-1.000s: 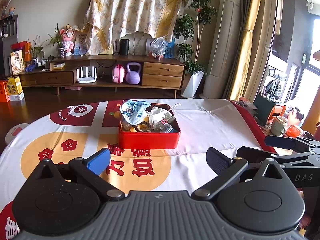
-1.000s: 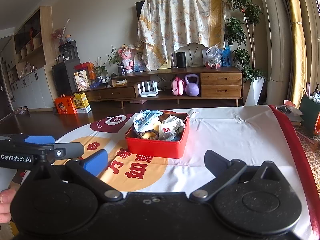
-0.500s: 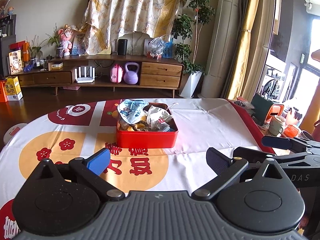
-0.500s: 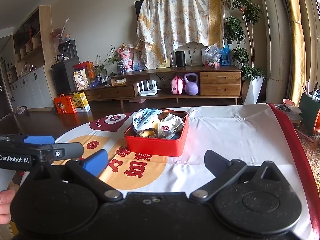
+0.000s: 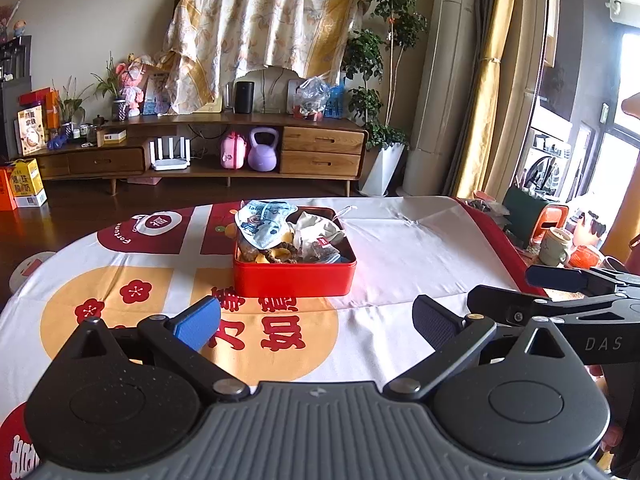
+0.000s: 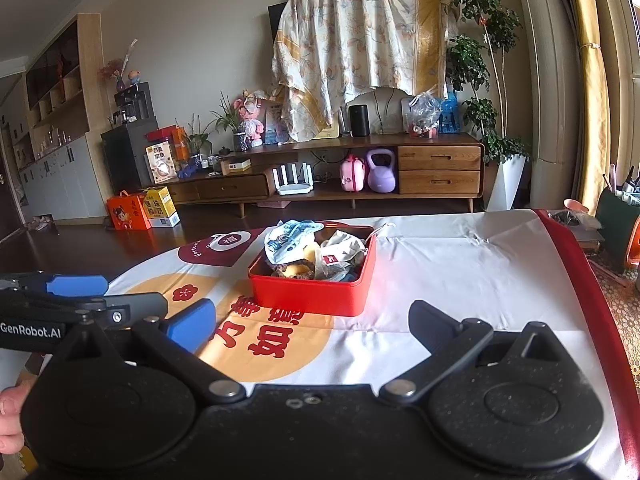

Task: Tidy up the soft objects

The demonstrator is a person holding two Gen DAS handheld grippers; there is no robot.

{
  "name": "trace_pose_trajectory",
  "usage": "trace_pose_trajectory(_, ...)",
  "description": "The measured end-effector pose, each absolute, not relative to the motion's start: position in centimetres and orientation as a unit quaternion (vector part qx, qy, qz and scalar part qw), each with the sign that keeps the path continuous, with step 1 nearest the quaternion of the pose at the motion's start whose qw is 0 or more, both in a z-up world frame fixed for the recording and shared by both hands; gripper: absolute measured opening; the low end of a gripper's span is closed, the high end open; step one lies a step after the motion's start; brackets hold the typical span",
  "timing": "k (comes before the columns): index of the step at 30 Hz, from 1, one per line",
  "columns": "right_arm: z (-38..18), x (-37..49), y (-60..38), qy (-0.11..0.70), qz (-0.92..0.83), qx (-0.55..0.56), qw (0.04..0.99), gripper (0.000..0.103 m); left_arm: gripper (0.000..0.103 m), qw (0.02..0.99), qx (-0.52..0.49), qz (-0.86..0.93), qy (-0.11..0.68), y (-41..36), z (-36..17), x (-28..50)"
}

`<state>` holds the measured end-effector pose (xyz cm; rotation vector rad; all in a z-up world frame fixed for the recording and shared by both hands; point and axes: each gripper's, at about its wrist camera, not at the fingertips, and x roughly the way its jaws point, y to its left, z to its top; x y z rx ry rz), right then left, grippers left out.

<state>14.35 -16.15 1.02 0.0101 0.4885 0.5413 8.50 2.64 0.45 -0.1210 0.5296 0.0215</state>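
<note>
Soft objects point(image 5: 280, 232) lie beyond both spread tools point(image 5: 316, 322).

At mid-frame a red tin point(image 6: 316, 290) heaped with soft items point(image 6: 316, 250) sat on the tablecloth point(image 6: 460, 280); the right gripper point(image 6: 312, 326) gaped below.

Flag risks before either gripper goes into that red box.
1. Blue-printed cloth overhangs the red square tin box's far-left rim; pulling it might drag neighbouring soft items out.
2. Left gripper and right gripper, both open, sit side by side; reaching together risks collision.
</note>
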Motion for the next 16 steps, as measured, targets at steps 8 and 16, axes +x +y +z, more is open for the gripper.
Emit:
trace_pose_trajectory(8, 1.02, 14.34, -16.12, 0.239, 0.265, 0.005, 0.934, 0.103, 0.103, 0.964, -0.058, 0.012, 0.259, 2.63, 0.43, 8.28)
trace_pose_trajectory(16, 1.56, 14.14, -16.06, 0.238, 0.267, 0.005, 0.934, 0.103, 0.103, 0.963, -0.064, 0.012, 0.260, 2.64, 0.52, 7.84)
